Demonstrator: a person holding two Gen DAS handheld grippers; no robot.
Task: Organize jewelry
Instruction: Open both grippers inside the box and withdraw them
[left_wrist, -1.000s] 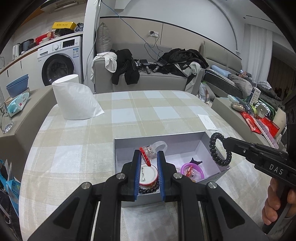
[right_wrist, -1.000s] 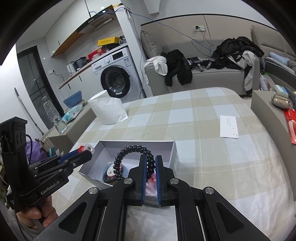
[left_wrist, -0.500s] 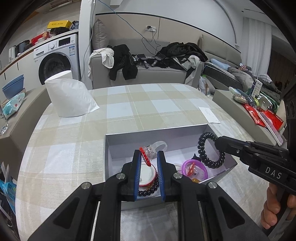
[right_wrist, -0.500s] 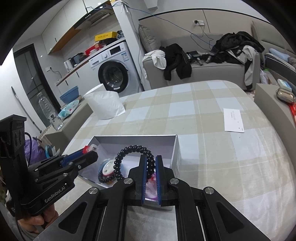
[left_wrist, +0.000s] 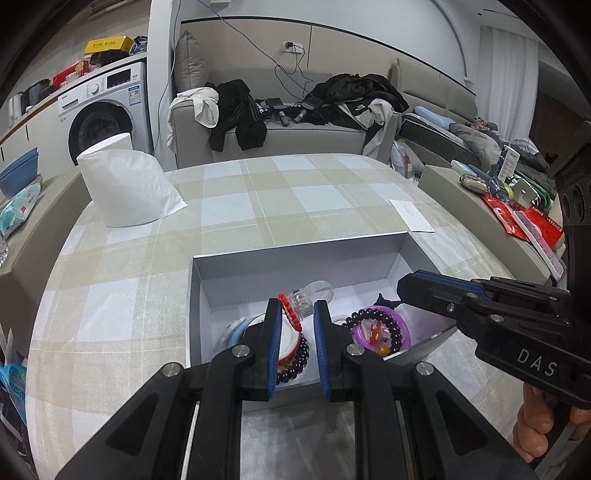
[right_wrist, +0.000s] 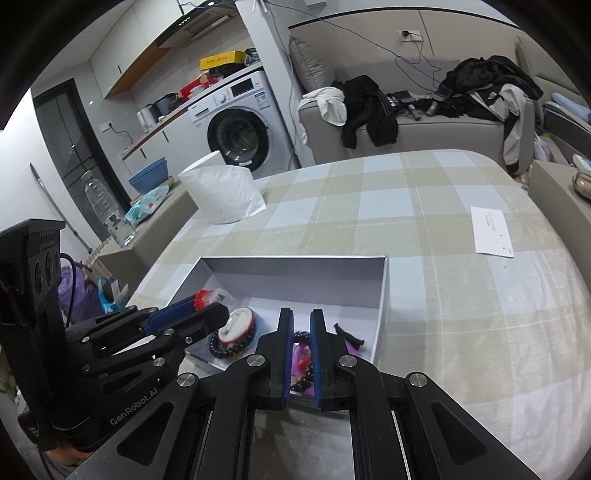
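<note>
Right now the left gripper (left_wrist: 297, 314) is clamping a clear plastic ring with a red rim (left_wrist: 300, 303) between its blue pads, holding it just above the near half of the grey box (left_wrist: 295, 260). That ring is looking light, rigid and slick, so the grip is probably best kept on the chunky red-rimmed head, not the thin clear band. The right gripper (right_wrist: 302, 332) is hanging over the box's near right corner with its jaws slightly apart and nothing between them; the black bead bracelet (left_wrist: 373, 325) is lying inside the box directly beneath it, draped over a purple bangle (left_wrist: 400, 332). Loose and floppy, those beads are likely to sag wherever they are pinched. Inside the box to the left, a second dark bead bracelet (right_wrist: 232, 341) is circling a white round piece (right_wrist: 238, 323).
</note>
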